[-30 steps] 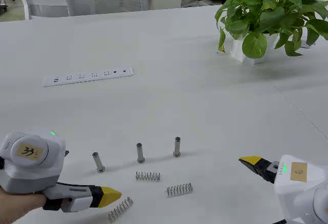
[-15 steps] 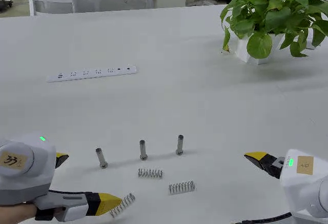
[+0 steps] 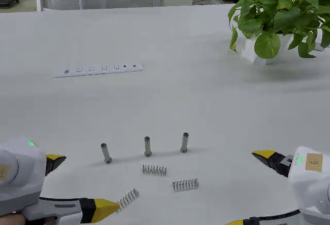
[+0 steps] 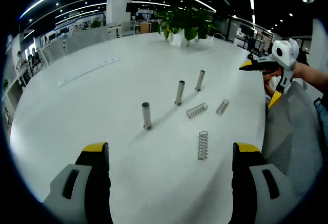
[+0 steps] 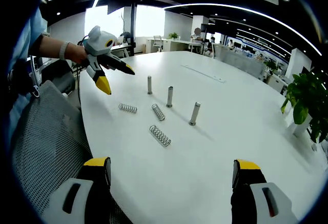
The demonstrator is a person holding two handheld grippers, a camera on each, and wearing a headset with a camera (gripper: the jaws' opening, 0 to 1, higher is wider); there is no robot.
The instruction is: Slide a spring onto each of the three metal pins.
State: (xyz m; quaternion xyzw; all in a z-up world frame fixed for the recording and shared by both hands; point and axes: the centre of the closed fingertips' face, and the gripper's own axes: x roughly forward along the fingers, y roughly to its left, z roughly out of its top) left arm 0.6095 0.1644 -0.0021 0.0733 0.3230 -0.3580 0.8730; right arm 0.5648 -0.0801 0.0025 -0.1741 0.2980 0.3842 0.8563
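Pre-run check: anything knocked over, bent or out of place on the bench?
Nothing stands out. The left pin, middle pin and right pin stand upright in a row; three springs lie loose in front. Left gripper and right gripper are open.

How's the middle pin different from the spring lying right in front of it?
The middle pin stands upright; the spring lies on its side. The pin is a smooth solid rod; the spring is an open wire coil. Both are grey metal, apart, on the white table.
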